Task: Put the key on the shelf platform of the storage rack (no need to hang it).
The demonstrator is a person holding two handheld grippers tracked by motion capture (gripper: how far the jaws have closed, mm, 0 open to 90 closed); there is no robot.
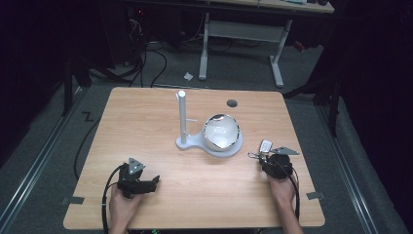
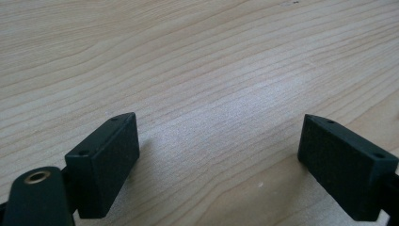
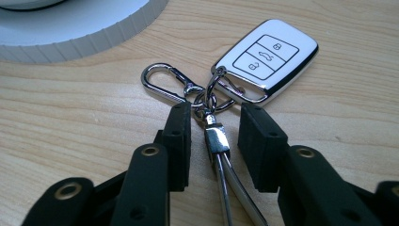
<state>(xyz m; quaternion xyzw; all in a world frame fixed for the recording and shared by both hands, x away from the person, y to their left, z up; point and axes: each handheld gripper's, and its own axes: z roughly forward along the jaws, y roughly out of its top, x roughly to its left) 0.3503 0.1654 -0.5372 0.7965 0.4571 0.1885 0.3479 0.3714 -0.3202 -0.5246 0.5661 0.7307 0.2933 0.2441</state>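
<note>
On the worktop [image 1: 146, 122], near its right edge, your right gripper [image 3: 214, 123] straddles the strap of a car key set, jaws parted a little to either side of the strap's metal ferrule [image 3: 217, 140] and not yet clamped on it; your left gripper [image 2: 219, 141] rests released and wide over bare wood near the front-left corner, well apart from the work; the white stand [image 1: 187, 141] with its upright post and the glass bowl [image 1: 220, 131] sit mid-worktop, the stand's base just beside the keys. From the right claw the set runs straight ahead along the jaws' own line: strap between the pads, then the ring cluster [image 3: 207, 101], then the carabiner [image 3: 164, 82] angling off left and the key fob [image 3: 266, 59] off right, both lying flat; the right hand [image 1: 282, 187] is far the nearer, so by this reading the closing falls to it.
</note>
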